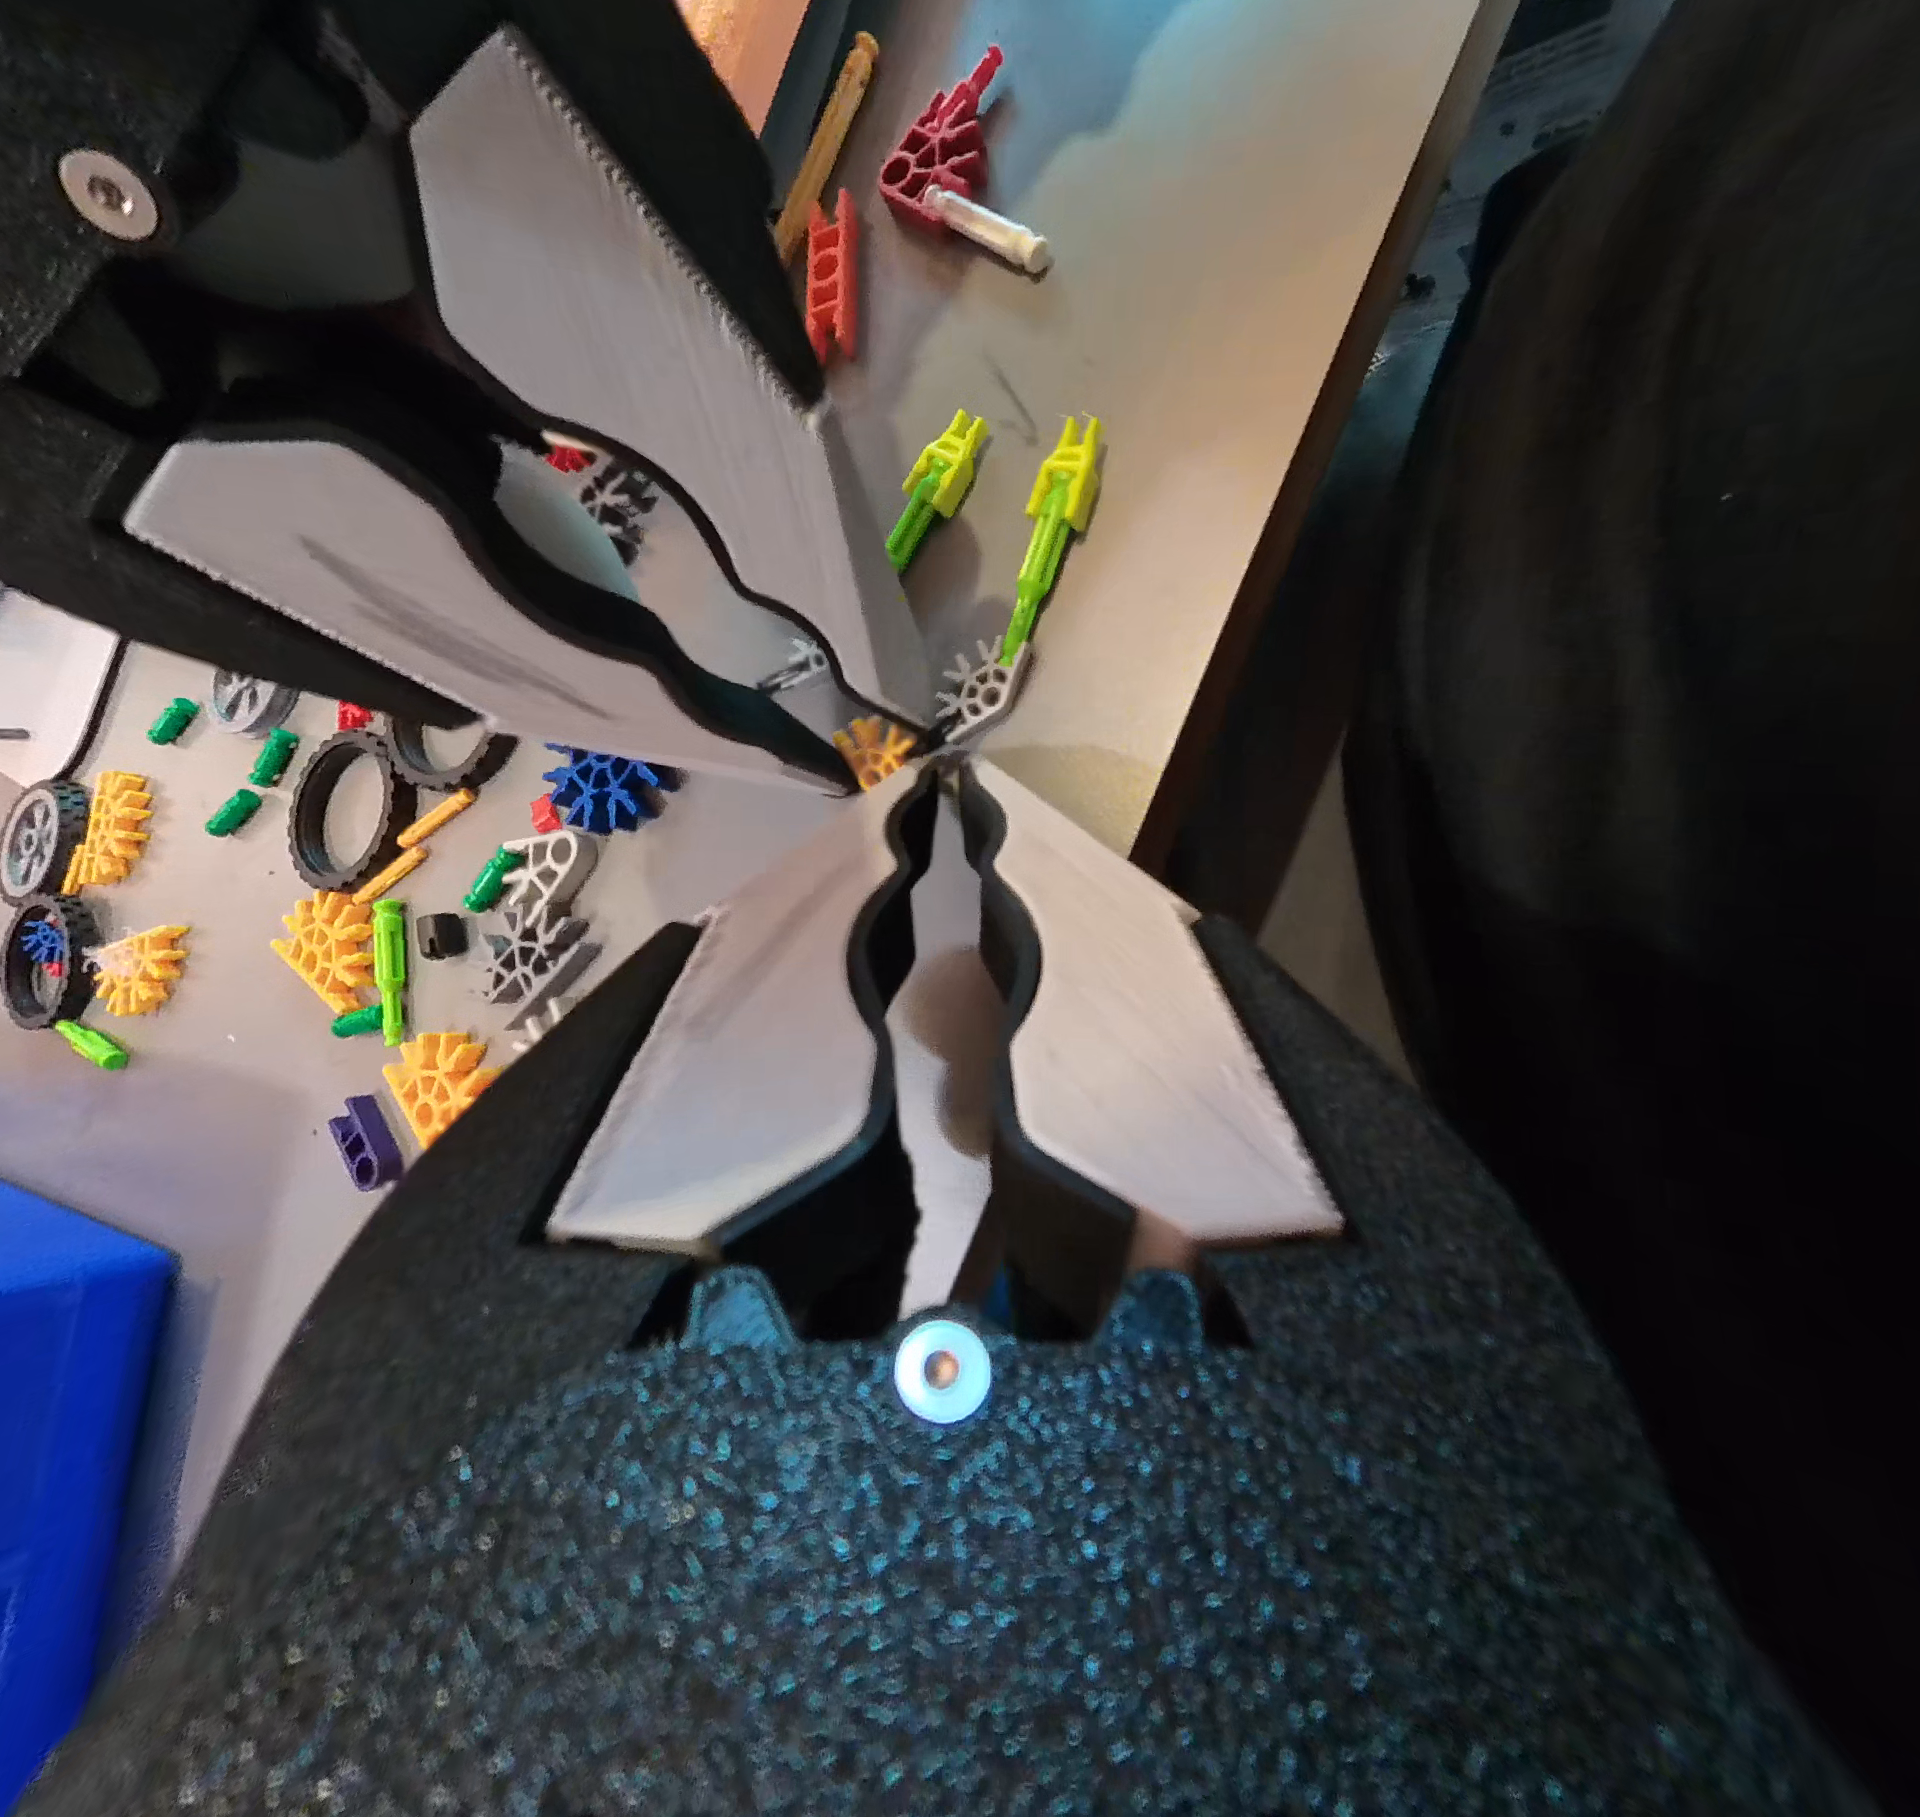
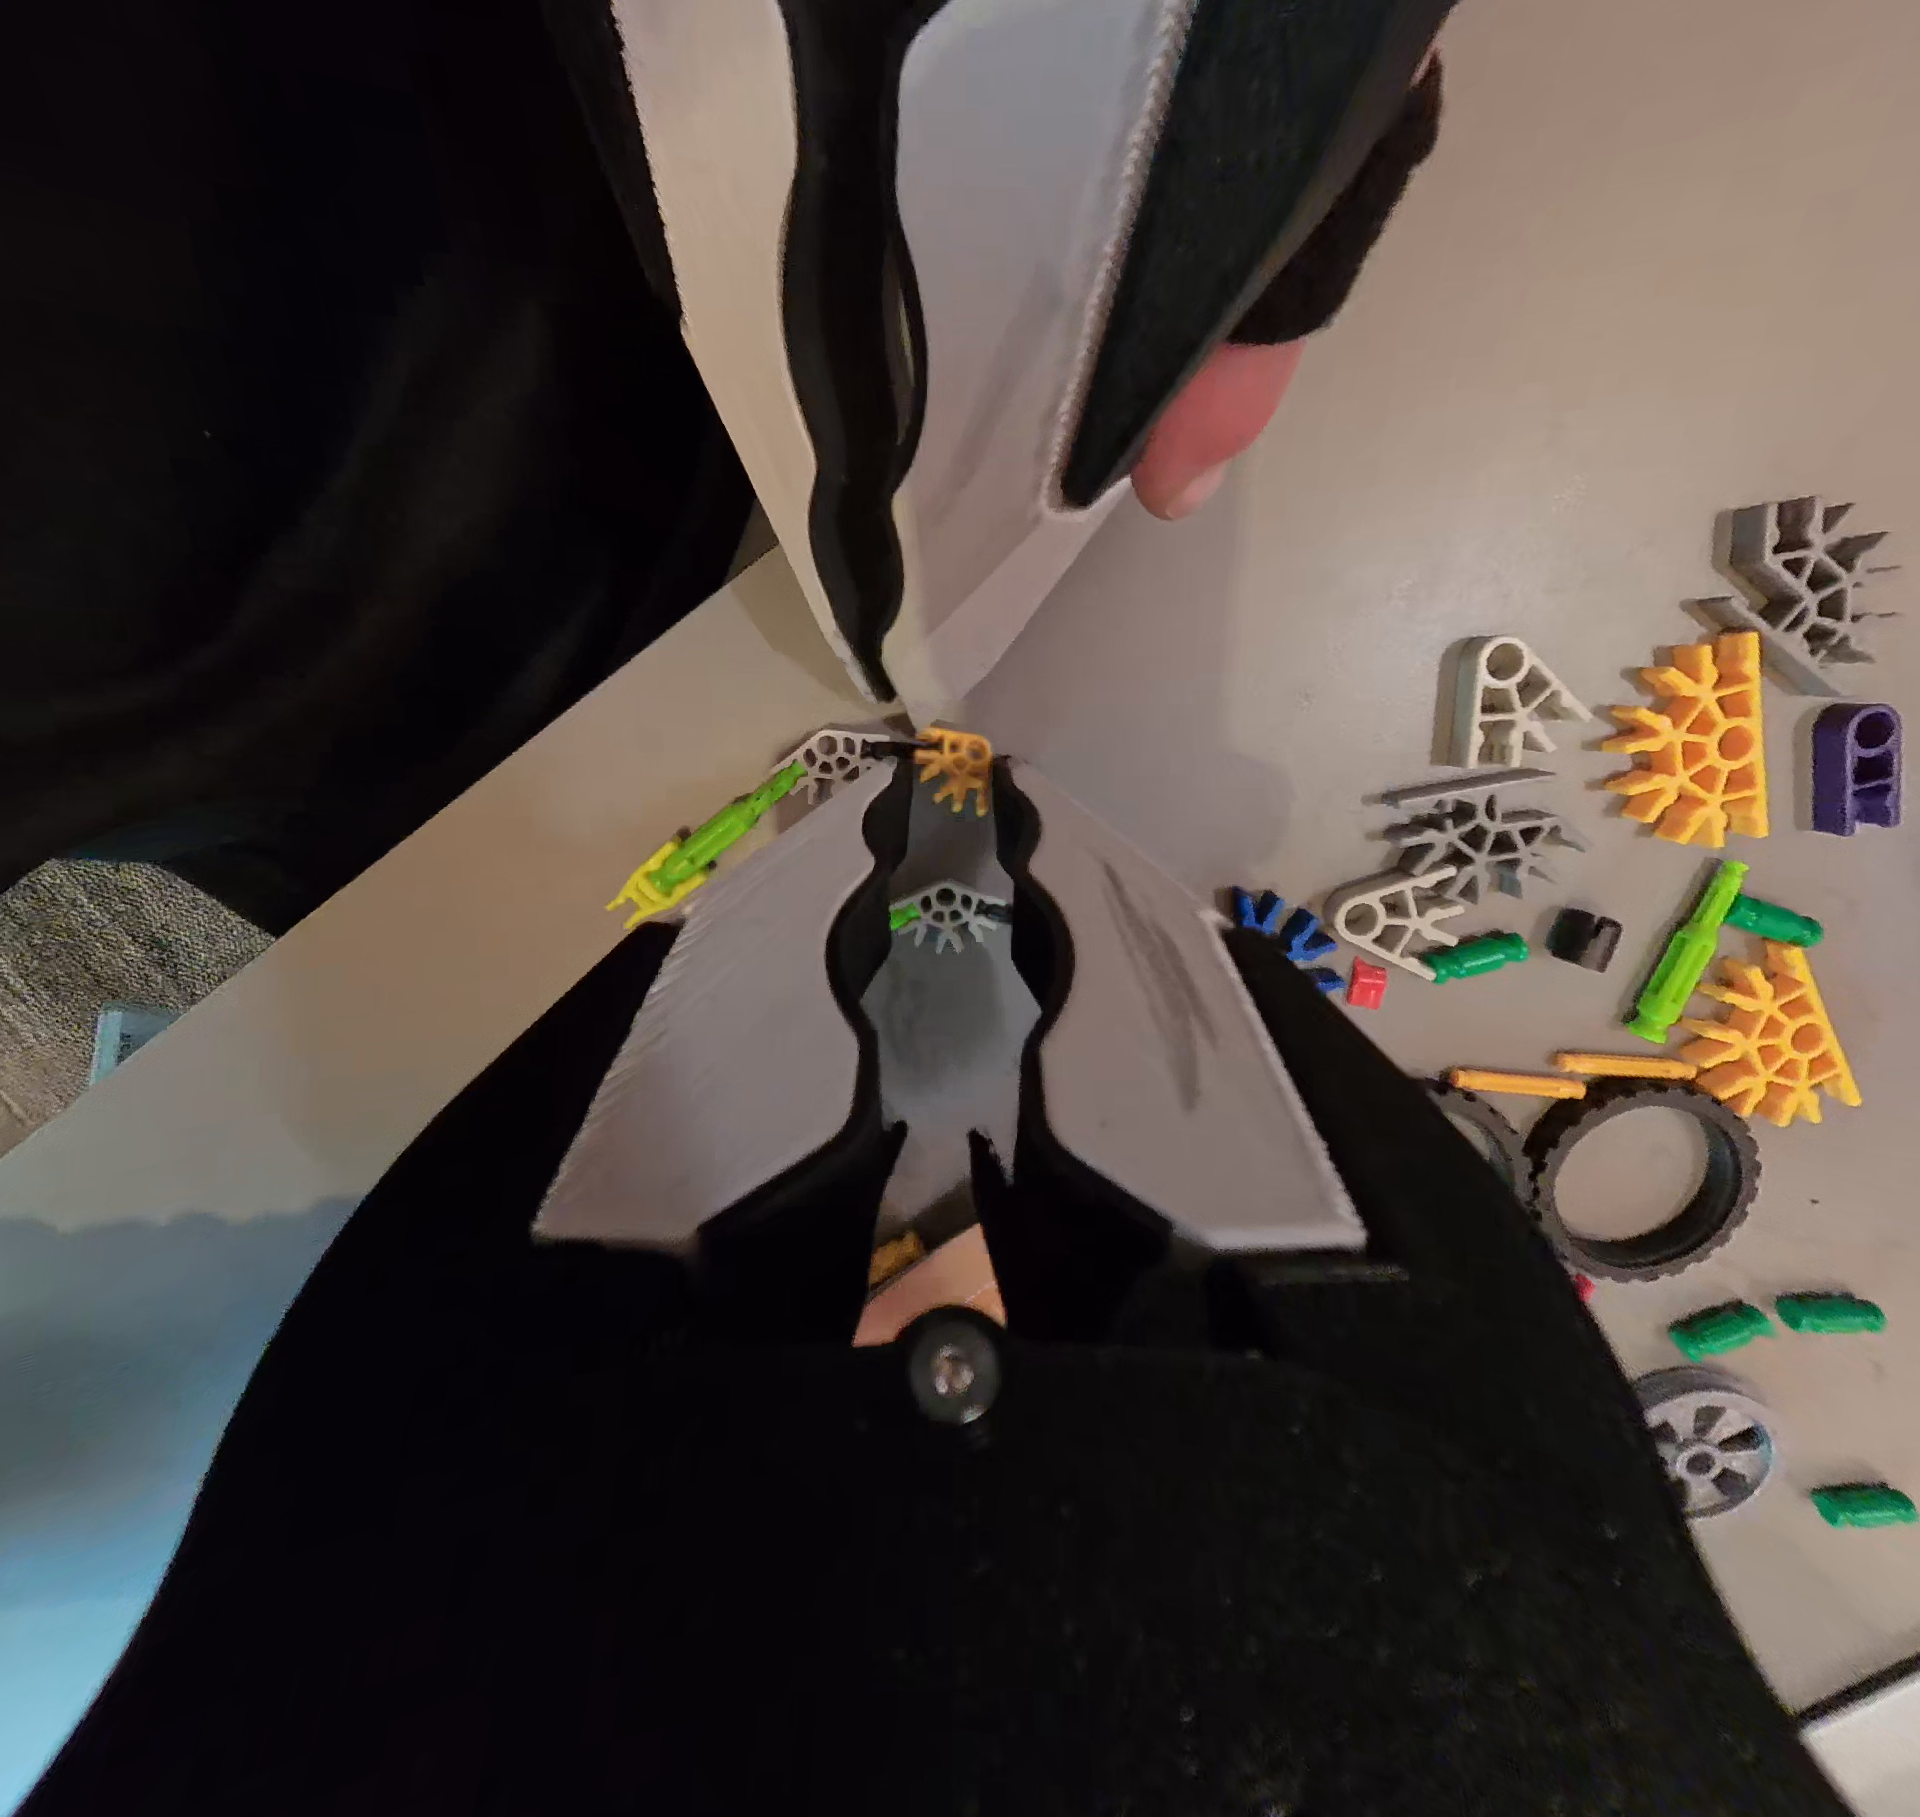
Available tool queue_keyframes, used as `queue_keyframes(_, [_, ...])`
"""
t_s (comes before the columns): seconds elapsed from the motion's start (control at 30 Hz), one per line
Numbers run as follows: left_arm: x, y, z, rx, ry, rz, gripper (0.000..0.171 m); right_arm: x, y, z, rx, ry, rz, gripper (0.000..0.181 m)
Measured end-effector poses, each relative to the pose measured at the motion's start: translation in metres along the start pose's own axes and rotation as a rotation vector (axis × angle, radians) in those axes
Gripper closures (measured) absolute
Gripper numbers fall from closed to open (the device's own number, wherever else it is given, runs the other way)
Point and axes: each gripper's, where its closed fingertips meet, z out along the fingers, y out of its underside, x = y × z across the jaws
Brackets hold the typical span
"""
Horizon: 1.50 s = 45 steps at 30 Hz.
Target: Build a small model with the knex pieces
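My left gripper (image 1: 940, 775) is shut on the edge of a grey fan-shaped connector (image 1: 982, 695). A light green rod (image 1: 1039, 562) with a yellow clip (image 1: 1065, 479) sticks out of that connector. My right gripper (image 1: 883, 751) comes in from the upper left, tip to tip with the left. In the right wrist view, the right gripper (image 2: 954, 765) is shut on a small yellow connector (image 2: 956, 768). The left gripper (image 2: 896, 702) comes down from above with the grey connector (image 2: 836, 754) right beside the yellow one. Both are held just above the pale table (image 2: 1558, 313).
Loose pieces lie on the table: yellow connectors (image 2: 1694, 744), grey connectors (image 2: 1808, 583), black tyres (image 2: 1652, 1180), green rods (image 2: 1475, 957), a purple clip (image 2: 1860, 765). A red connector with a white rod (image 1: 935, 146) and a blue box (image 1: 62, 1455) lie farther off. The table edge (image 1: 1247, 624) is close by. Both grippers' tips are close together, under 4 cm apart. Left tips and right tips are each some 4 cm from the light green rod (image 1: 1039, 562). The right camera catches it too, in the right wrist view (image 2: 718, 827).
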Motion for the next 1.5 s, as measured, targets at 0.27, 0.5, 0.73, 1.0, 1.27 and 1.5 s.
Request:
queue_keyframes(0.27, [-0.003, -0.001, -0.002, 0.005, 0.006, 0.018, 0.158, 0.002, -0.002, -0.011, 0.055, 0.013, 0.042, 0.162])
queue_keyframes(0.5, [-0.006, -0.003, 0.000, 0.002, -0.002, 0.036, 0.158, 0.002, 0.005, -0.002, 0.027, 0.014, 0.049, 0.163])
queue_keyframes(0.73, [-0.009, -0.001, 0.000, -0.008, -0.026, 0.044, 0.158, 0.004, 0.005, -0.002, 0.034, 0.040, 0.033, 0.170])
queue_keyframes(1.0, [-0.007, -0.001, -0.001, -0.002, -0.026, 0.051, 0.158, 0.001, 0.003, -0.003, 0.055, 0.029, 0.040, 0.170])
queue_keyframes(1.27, [-0.004, -0.003, 0.002, -0.008, -0.004, 0.063, 0.162, 0.000, 0.004, -0.001, 0.041, 0.041, 0.034, 0.169])
queue_keyframes(1.5, [-0.004, -0.002, 0.002, -0.017, 0.011, 0.062, 0.164, 0.001, 0.005, -0.003, 0.038, 0.046, 0.042, 0.165])
